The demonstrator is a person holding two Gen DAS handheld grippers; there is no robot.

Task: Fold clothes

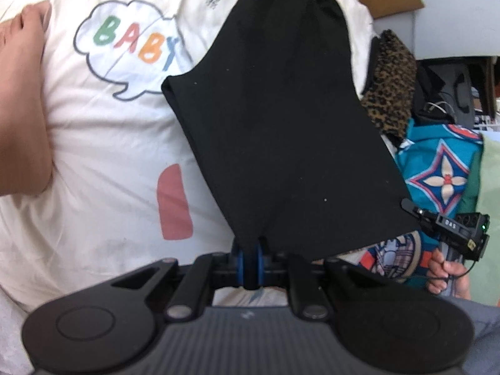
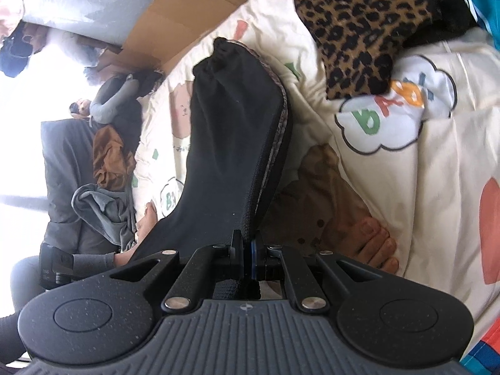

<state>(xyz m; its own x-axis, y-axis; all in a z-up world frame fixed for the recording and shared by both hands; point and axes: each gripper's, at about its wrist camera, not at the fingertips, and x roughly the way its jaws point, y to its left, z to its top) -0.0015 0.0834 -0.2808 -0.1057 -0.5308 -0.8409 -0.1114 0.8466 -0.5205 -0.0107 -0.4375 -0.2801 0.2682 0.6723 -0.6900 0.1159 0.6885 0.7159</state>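
Observation:
A black garment [image 1: 281, 118] folded in layers hangs stretched above a cream "BABY" print blanket [image 1: 93, 143]. My left gripper [image 1: 250, 247] is shut on its near hem. The right gripper shows at the garment's right corner in the left wrist view [image 1: 415, 211]. In the right wrist view my right gripper [image 2: 248, 243] is shut on the edge of the same black garment [image 2: 231, 143], whose gathered waistband points away. The other gripper shows at the lower left of the right wrist view [image 2: 56, 268].
A leopard print cloth [image 1: 390, 87] and a teal patterned garment [image 1: 437, 168] lie to the right. A cardboard sheet [image 2: 187, 6] lies behind the blanket. A grey garment [image 2: 103, 212] and a brown one [image 2: 109, 159] lie at the left. Bare toes [image 2: 378, 243] rest on the blanket.

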